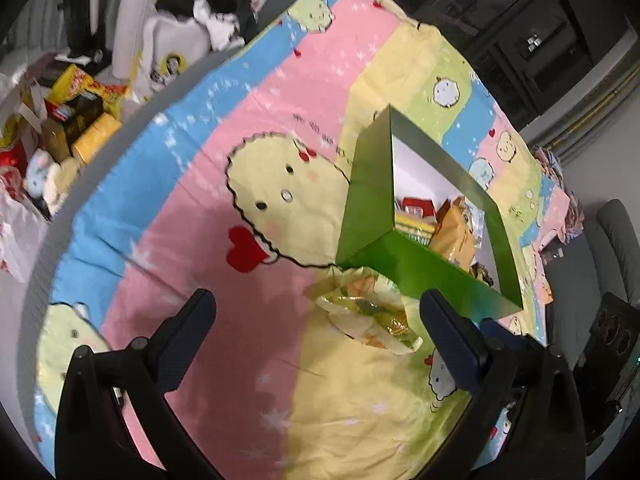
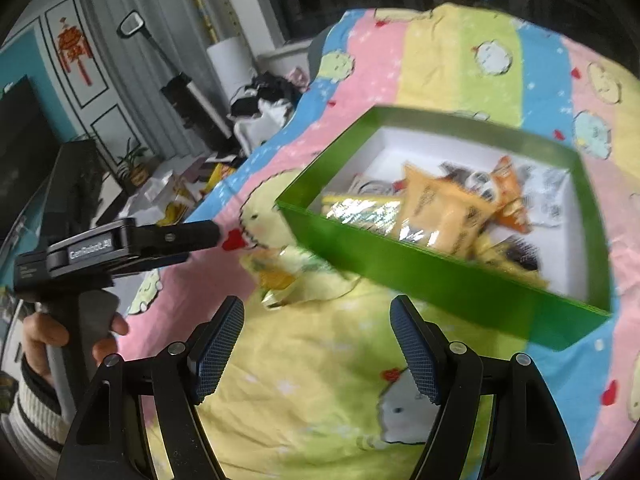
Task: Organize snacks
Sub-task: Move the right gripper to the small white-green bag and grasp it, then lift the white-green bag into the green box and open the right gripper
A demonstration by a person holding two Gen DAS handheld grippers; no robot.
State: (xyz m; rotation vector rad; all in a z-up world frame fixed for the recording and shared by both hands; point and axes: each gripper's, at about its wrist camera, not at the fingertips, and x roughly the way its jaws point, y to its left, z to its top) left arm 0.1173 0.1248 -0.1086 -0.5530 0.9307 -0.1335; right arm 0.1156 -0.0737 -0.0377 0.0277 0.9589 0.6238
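A green box with a white inside sits on the cartoon bedsheet; it also shows in the right wrist view. Several snack packets lie in it. One yellow snack packet lies on the sheet against the box's near corner, also in the right wrist view. My left gripper is open and empty, just short of that packet. My right gripper is open and empty above the sheet, near the packet. The left gripper's body shows at the left of the right wrist view.
More snack bags and boxes are piled on the floor left of the bed. Clothes lie on a white seat beyond the bed's far edge. A TV and cabinet stand at the left.
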